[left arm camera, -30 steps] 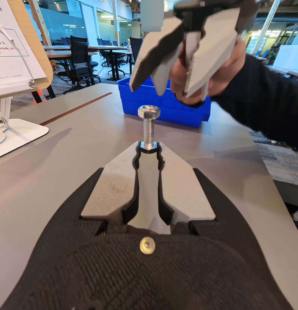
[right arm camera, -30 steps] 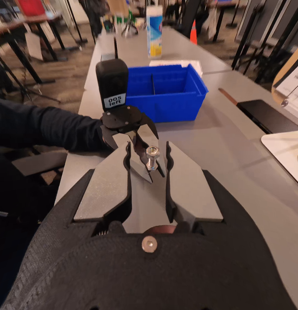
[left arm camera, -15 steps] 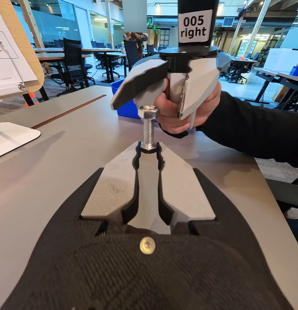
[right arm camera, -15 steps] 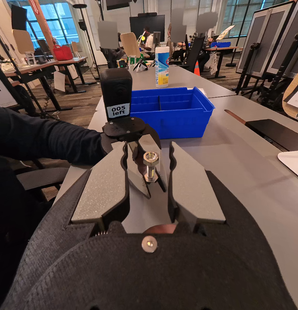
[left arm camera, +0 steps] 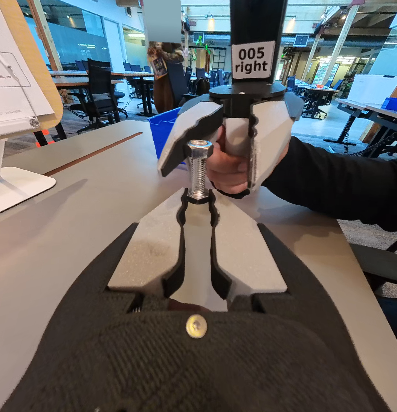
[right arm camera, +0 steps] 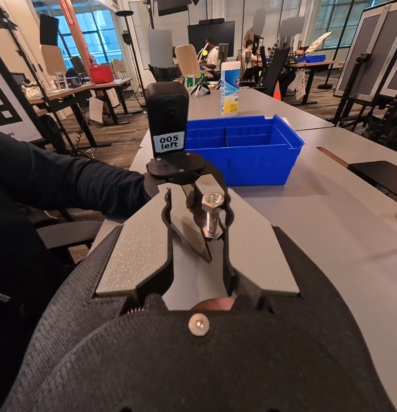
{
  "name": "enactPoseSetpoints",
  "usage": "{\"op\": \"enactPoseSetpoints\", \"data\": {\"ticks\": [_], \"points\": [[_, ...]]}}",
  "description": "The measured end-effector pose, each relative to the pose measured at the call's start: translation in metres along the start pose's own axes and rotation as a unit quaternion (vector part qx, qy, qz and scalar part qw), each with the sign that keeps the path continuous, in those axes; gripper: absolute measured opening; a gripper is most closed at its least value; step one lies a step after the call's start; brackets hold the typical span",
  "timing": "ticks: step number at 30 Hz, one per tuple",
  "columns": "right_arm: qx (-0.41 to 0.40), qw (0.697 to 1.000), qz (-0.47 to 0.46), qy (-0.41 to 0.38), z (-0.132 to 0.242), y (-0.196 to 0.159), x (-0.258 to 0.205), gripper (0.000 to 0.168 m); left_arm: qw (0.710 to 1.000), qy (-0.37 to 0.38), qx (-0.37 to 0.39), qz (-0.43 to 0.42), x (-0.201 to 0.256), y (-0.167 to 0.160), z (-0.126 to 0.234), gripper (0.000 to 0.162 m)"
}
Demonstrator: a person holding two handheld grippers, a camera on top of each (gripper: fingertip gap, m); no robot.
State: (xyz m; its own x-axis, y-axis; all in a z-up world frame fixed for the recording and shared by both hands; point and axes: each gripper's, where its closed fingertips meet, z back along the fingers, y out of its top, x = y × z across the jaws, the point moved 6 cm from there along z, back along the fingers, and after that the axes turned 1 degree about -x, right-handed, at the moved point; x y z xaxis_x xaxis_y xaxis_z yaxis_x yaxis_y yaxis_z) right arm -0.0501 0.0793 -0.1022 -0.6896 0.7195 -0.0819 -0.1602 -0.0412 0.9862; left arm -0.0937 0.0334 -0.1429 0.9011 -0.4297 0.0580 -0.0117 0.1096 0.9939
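A silver bolt stands upright, with a threaded nut at its top end. My left gripper is shut on the bolt's lower hex end and holds it just above the grey table. My right gripper is open, and its fingers straddle the nut. The nut sits close against the notch of one finger, with a wide gap to the other. The right wrist view shows the bolt and the left gripper from the front. The right gripper faces me in the left wrist view.
A blue divided bin stands on the table behind the grippers and also shows in the left wrist view. A wipes canister stands beyond it. A white stand base with a paper sign is at the left. A black mat lies at the right. My hands' fingertips stand some 6 centimetres from each other.
My right gripper has come down and closer, levelled out, and now has its open fingers around the nut. My left gripper has kept the bolt still.
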Motion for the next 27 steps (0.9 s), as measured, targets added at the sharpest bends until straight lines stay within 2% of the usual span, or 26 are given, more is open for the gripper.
{"op": "enactPoseSetpoints", "data": {"ticks": [13,19,27], "points": [[0.010,1.000,-0.005,-0.026,0.016,-0.004,-0.002,0.046,1.000,0.010,0.000,0.002,-0.003,0.000,0.001,0.016],[0.023,0.998,-0.001,-0.053,0.024,-0.003,0.003,0.041,1.000,0.004,-0.003,0.008,-0.003,-0.001,0.000,0.016],[0.011,0.999,0.018,-0.026,0.002,0.002,0.000,0.042,1.000,-0.002,-0.005,0.006,0.000,-0.002,-0.001,0.016]]}}
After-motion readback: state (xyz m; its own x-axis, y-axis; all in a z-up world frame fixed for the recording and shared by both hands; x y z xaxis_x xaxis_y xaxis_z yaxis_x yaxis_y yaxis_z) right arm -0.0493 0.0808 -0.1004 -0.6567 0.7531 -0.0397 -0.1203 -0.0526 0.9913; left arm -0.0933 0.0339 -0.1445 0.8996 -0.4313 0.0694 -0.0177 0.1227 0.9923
